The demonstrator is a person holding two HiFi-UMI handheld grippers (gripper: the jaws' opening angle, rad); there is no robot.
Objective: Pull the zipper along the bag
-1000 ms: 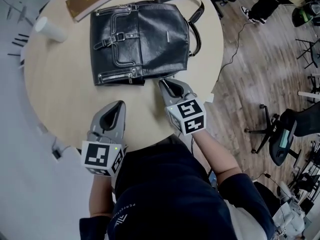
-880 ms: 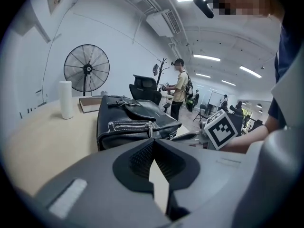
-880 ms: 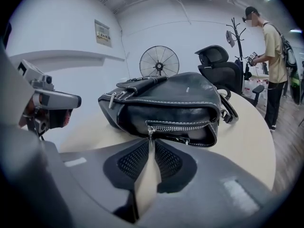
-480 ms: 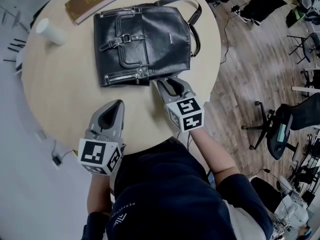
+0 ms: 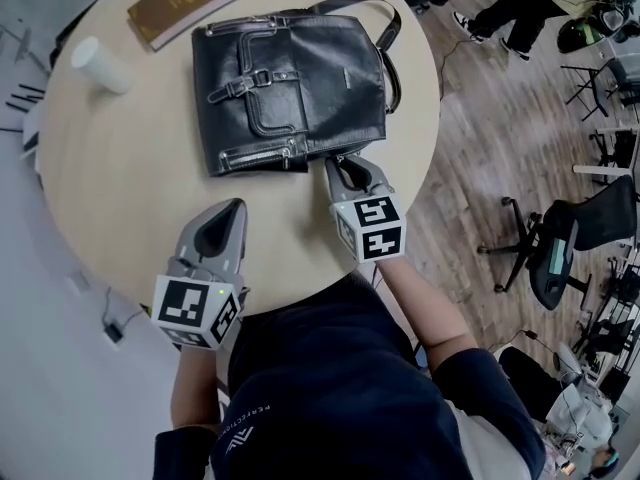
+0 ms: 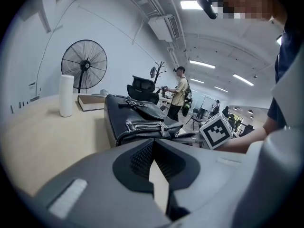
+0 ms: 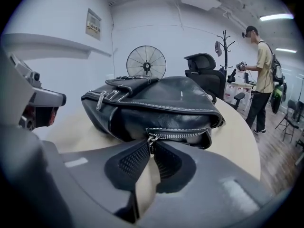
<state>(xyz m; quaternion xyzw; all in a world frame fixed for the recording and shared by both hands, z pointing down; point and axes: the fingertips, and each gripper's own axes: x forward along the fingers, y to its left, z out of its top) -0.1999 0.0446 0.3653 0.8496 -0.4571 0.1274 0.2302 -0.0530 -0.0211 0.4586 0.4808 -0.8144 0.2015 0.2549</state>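
The right gripper (image 5: 340, 160) reaches in over the near edge of the round table (image 5: 120, 198) and points its tips at the near end of the bag (image 5: 290, 83). Its jaws have just been closing. In the right gripper view they stand narrow, pinched at the tips on the small metal zipper pull (image 7: 151, 138), which sits at the left end of a short zipper (image 7: 180, 135) running across the bag's near end. The left gripper (image 5: 236, 205) hovers over the tabletop close to the near edge, to the left of the right one and apart from the bag. Its jaws are pressed together with nothing between them, as the left gripper view shows (image 6: 153, 144).

The bag is black leather and lies flat on the right half of the tabletop, its buckled flap facing up and its strap (image 5: 385, 43) looping toward the right edge. A brown book (image 5: 182, 3) lies by the far edge, just beyond the bag's far left corner. A white cup (image 5: 100, 65) stands near the left edge, well apart from the bag.
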